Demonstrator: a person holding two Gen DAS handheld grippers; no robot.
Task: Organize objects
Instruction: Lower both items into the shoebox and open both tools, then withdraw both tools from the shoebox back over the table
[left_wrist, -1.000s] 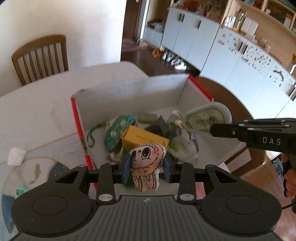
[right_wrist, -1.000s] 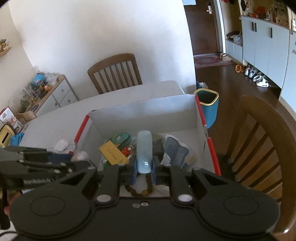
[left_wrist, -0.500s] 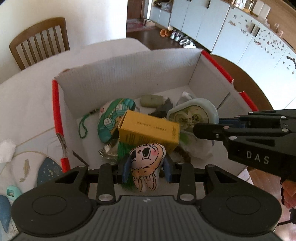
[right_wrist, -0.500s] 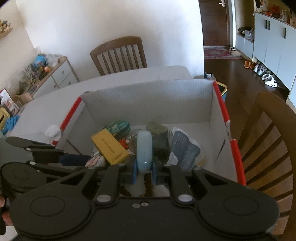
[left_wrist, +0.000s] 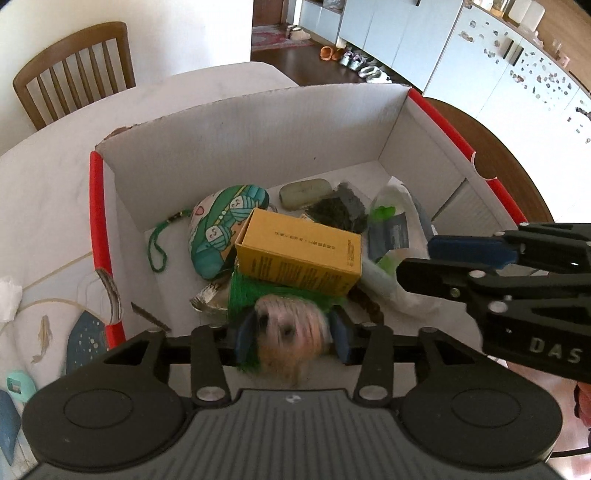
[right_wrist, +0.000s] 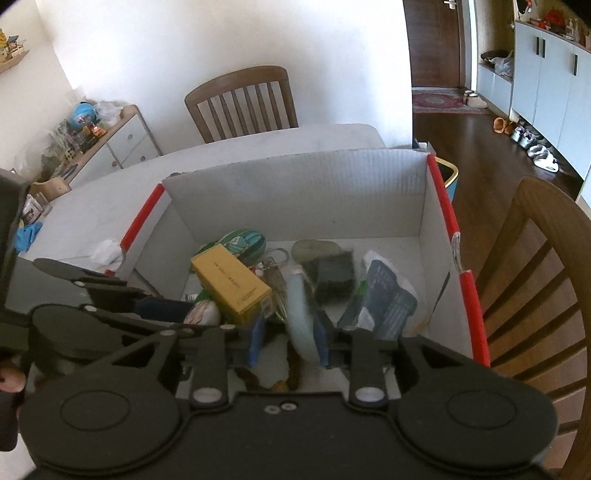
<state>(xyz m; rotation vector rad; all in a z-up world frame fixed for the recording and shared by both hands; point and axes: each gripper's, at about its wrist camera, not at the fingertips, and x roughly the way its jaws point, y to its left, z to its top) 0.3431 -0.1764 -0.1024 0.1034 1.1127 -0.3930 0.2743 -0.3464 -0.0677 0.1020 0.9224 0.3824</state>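
I had both grippers hanging over the white cardboard box (left_wrist: 258, 122) with its red-taped edges, which sat on the pale table (left_wrist: 44, 173). The blue pads of my left gripper (left_wrist: 291, 336) stood spread, and the little cartoon-face plush (left_wrist: 286, 332) showed between them as a blur; I could not tell whether either pad touched it. In the right wrist view the same plush (right_wrist: 202, 313) lay low at the near left of the box, just beside the yellow carton (right_wrist: 231, 288). My right gripper (right_wrist: 288, 341) also had its fingers parted, and the pale blue oblong case (right_wrist: 301, 314) leaned between them, blurred, close against the right pad while the left pad stood clear of it. From the left wrist camera my right gripper (left_wrist: 469, 251) reached in from the right side above the box. Inside lay the yellow carton (left_wrist: 299, 256) tilted on top of a green mesh bag (left_wrist: 251, 291), a green patterned pouch (left_wrist: 221, 225) with a green cord loop (left_wrist: 157, 251) beside it, a grey-green soap-like bar (left_wrist: 304, 188) near the far wall, a dark packet (left_wrist: 338, 210), and crumpled plastic wrappers (left_wrist: 395, 225) toward the right. A string of brown beads (right_wrist: 291, 373) showed under my right fingers. A wooden chair (right_wrist: 242, 101) stood beyond the table.
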